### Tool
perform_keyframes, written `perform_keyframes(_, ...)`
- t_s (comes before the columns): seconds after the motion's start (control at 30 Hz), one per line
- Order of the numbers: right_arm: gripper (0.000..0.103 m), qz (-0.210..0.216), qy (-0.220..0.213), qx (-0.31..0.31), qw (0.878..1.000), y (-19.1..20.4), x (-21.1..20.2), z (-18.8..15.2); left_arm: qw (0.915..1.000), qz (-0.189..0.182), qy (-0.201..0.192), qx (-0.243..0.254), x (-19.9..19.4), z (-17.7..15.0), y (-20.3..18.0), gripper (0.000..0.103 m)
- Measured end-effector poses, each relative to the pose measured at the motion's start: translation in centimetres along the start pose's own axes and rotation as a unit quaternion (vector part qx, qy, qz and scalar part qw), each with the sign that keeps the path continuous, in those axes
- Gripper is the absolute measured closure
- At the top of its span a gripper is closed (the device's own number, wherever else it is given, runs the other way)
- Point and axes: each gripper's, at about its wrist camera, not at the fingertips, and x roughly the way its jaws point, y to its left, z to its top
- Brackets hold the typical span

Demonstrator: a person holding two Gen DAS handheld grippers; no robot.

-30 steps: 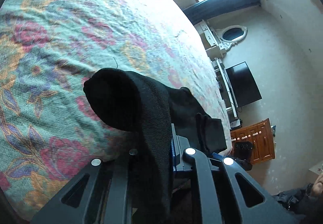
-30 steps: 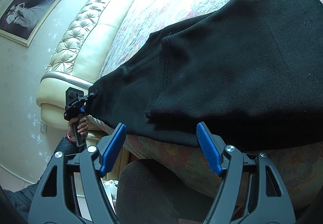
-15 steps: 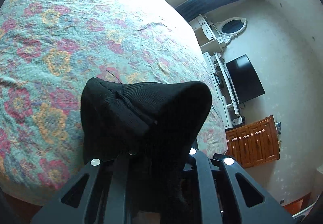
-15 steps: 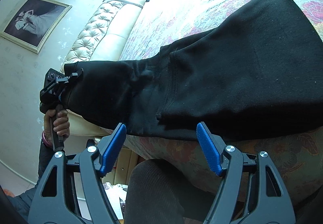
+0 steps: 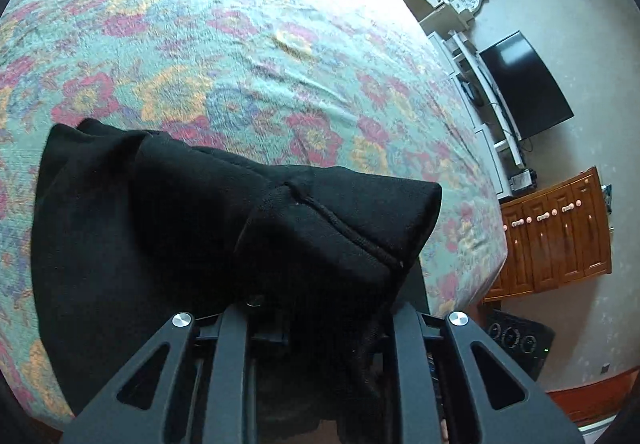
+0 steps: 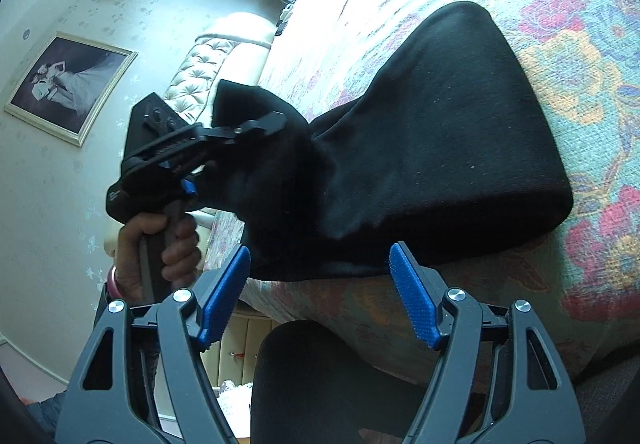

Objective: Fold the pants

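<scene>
The left gripper (image 6: pixel 276 123) has its fingers clamped on the black pants (image 6: pixel 440 147), lifting one end above the bed (image 5: pixel 240 43). The right gripper (image 6: pixel 320 292) hangs beside the bed edge, fingers spread wide and holding nothing.

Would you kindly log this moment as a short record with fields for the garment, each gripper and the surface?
garment: black pants, one end lifted off the bed, the rest lying on it
left gripper: jaws shut on the lifted end of the pants
right gripper: jaws open, holding nothing, by the pants' near edge
surface: floral bedspread
</scene>
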Motion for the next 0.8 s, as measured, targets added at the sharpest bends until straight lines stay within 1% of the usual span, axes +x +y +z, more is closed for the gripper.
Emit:
perform_keyframes(0.03, 0.03, 0.001, -0.003, 0.003, 1.0, -0.1, -0.2, 0.1, 1.0, 0.008, 0.003, -0.002, 1.0, -0.3, -0.3, 0.075)
perform_keyframes(0.07, 0.03, 0.002, -0.007, 0.006, 1.0, -0.3, -0.4, 0.3, 0.9999, 0.016, 0.005, -0.003, 1.9, -0.3, -0.5, 0.072)
perform_keyframes(0.13, 0.03, 0.004, -0.014, 0.012, 1.0, -0.7, -0.8, 0.6, 0.9996, 0.028, 0.005, 0.006, 3.1, -0.4, -1.2, 0.061)
perform_keyframes(0.17, 0.03, 0.004, -0.017, 0.013, 1.0, -0.9, -0.9, 0.7, 0.9997, 0.023, 0.005, 0.006, 3.4, -0.4, -1.5, 0.058)
perform_keyframes(0.23, 0.03, 0.0, -0.023, 0.015, 1.0, -1.2, -1.2, 0.9, 0.9999, -0.004, 0.01, -0.004, 3.8, -0.5, -2.2, 0.044)
perform_keyframes(0.33, 0.03, -0.003, -0.027, 0.021, 0.999, -1.5, -1.5, 1.1, 0.9992, -0.039, 0.009, 0.004, 3.8, -0.5, -3.6, 0.043)
perform_keyframes(0.47, 0.03, -0.007, -0.028, 0.016, 0.999, -1.4, -1.8, 1.4, 0.998, -0.047, -0.029, 0.03, 0.5, -0.8, -4.4, 0.042)
perform_keyframes(0.5, 0.029, -0.007, -0.027, 0.016, 0.999, -1.4, -1.9, 1.6, 0.9975, -0.045, -0.041, 0.038, -0.8, -1.0, -4.2, 0.035)
perform_keyframes(0.53, 0.029, -0.008, -0.024, 0.016, 1.0, -1.4, -1.9, 1.7, 0.9966, -0.039, -0.057, 0.047, -2.1, -1.3, -3.9, 0.025)
perform_keyframes(0.57, 0.027, -0.009, -0.022, 0.017, 1.0, -1.4, -1.8, 1.9, 0.9953, -0.032, -0.072, 0.056, -3.4, -1.6, -3.5, 0.023)
perform_keyframes(0.6, 0.023, -0.009, -0.02, 0.018, 1.0, -1.5, -1.7, 2.2, 0.9938, -0.025, -0.086, 0.065, -4.6, -2.0, -2.8, 0.022)
perform_keyframes(0.67, 0.02, -0.008, -0.015, 0.019, 1.0, -1.5, -1.6, 2.7, 0.9915, -0.003, -0.106, 0.075, -6.6, -2.4, -1.0, 0.019)
perform_keyframes(0.7, 0.017, -0.011, -0.009, 0.017, 1.0, -1.5, -1.3, 3.4, 0.9907, 0.004, -0.115, 0.072, -7.5, -2.5, 0.3, 0.018)
perform_keyframes(0.73, 0.017, -0.018, -0.004, 0.015, 1.0, -1.4, -0.9, 4.1, 0.9907, 0.002, -0.12, 0.065, -8.3, -2.7, 1.9, 0.018)
perform_keyframes(0.8, 0.017, -0.033, 0.01, 0.015, 0.999, -1.6, -0.1, 5.4, 0.9924, -0.018, -0.119, 0.026, -9.4, -3.0, 5.7, 0.018)
